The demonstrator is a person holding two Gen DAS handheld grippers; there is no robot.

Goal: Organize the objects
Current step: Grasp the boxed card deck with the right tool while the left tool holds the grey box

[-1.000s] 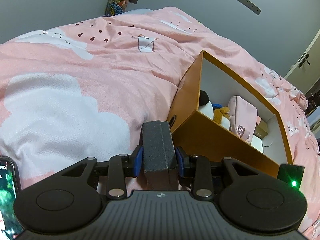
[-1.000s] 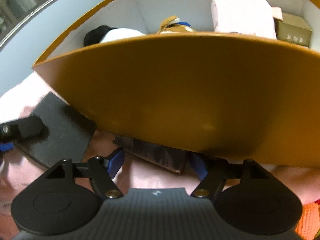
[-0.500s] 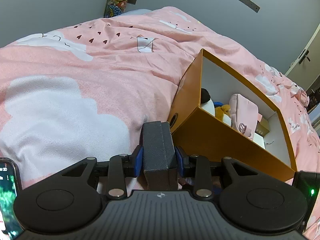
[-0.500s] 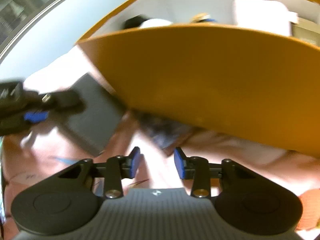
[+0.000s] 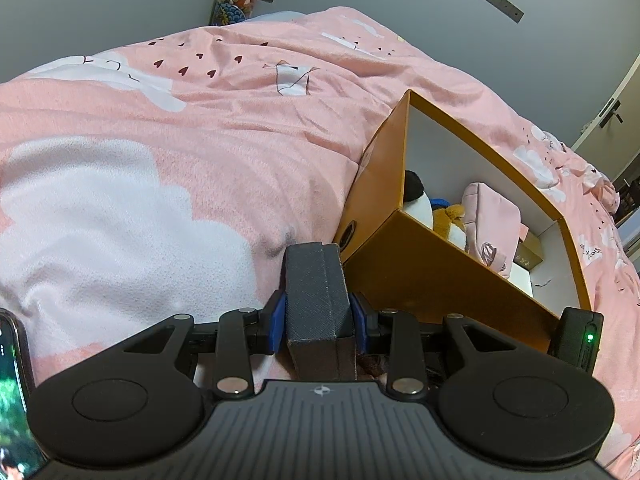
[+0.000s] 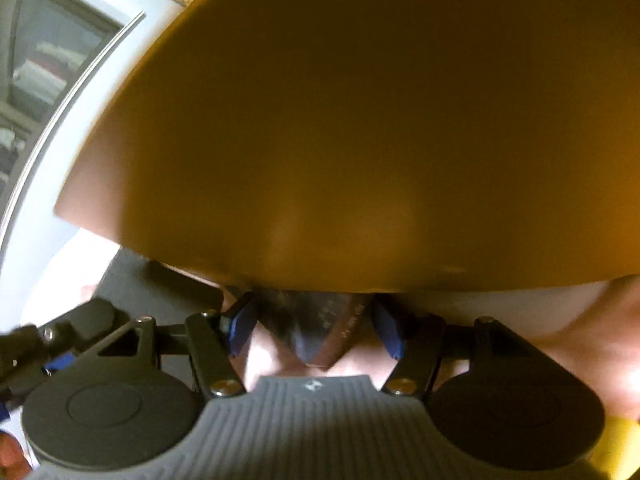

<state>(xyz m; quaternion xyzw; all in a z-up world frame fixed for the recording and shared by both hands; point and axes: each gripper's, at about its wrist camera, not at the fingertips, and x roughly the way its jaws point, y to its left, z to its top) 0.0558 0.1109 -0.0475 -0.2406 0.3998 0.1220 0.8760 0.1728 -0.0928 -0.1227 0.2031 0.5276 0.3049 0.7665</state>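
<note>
— Where does the dark grey case [image 5: 316, 292] sit?

— In the left gripper [image 5: 316, 320], its jaws clamped on both sides — above the pink bed [image 5: 160, 160], the orange box [image 5: 440, 276] at two o'clock.

— And the right gripper [image 6: 316, 328]?

— Its jaws have just been opening and stand apart; a brown wallet [image 6: 320, 320] lies between them untouched, at twelve o'clock, under the box wall. Its gold writing is too blurred to read.

One orange box [image 5: 436, 276]; one dark grey case [image 5: 316, 292]; one brown wallet [image 6: 320, 320]; one pink pouch [image 5: 490, 220]; two grippers.
</note>
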